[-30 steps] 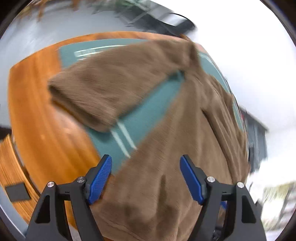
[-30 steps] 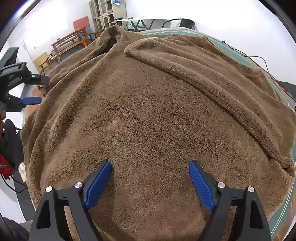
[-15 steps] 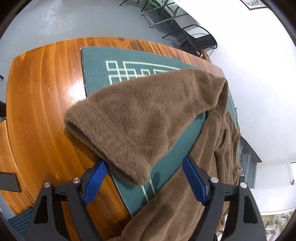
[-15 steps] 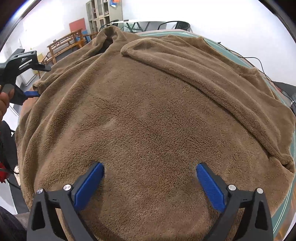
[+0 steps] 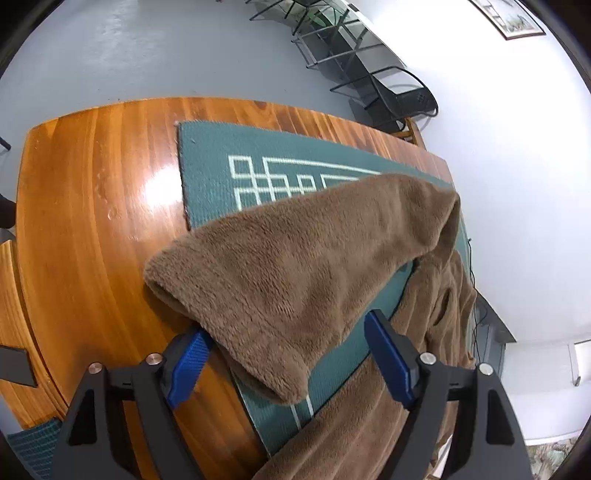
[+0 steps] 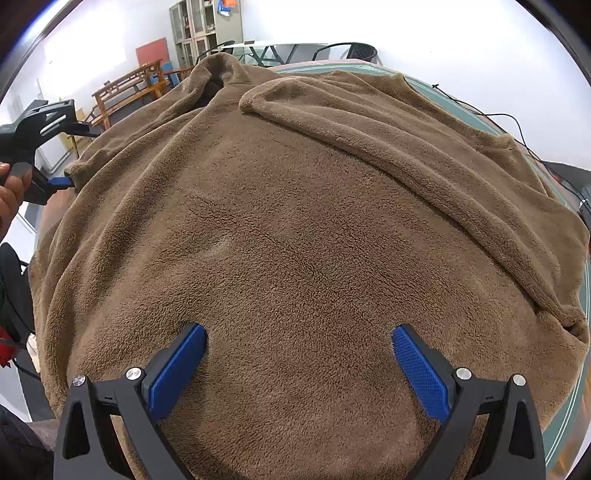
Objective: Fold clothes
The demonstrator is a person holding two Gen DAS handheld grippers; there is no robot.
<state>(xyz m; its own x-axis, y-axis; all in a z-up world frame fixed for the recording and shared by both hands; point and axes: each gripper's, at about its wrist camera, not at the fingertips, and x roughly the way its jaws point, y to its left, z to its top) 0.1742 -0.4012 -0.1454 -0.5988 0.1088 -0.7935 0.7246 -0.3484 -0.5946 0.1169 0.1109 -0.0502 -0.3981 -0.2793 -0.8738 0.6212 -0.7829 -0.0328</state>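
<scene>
The left gripper (image 5: 288,354) has its jaws spread wide on either side of the cuff end of a brown fleece sleeve (image 5: 295,266), one blue pad tucked against the sleeve's near edge and the other well clear of it, so nothing is pinched; it looks set to close on the cuff and carry the sleeve across the body, which would be the opening fold. The right gripper (image 6: 299,365) is likewise spread apart, poised low over the broad chest of the brown fleece garment (image 6: 295,229), probably to hold the cloth flat while the other side is lifted (whether its pads actually press the pile I cannot tell). The garment lies spread out, its collar at the far end and the other sleeve (image 6: 406,155) lying diagonally across the right side, so little folding seems done. It rests on a teal mat (image 5: 214,162) with a white line pattern, which covers part of a glossy wooden table (image 5: 92,221); the left sleeve reaches over the mat's edge onto bare wood. Around it is a room with a grey floor and white walls, black metal chairs (image 5: 388,88), wooden benches (image 6: 125,92), a cabinet (image 6: 207,26), and a dark cable (image 6: 495,118) trailing at the mat's far side.
</scene>
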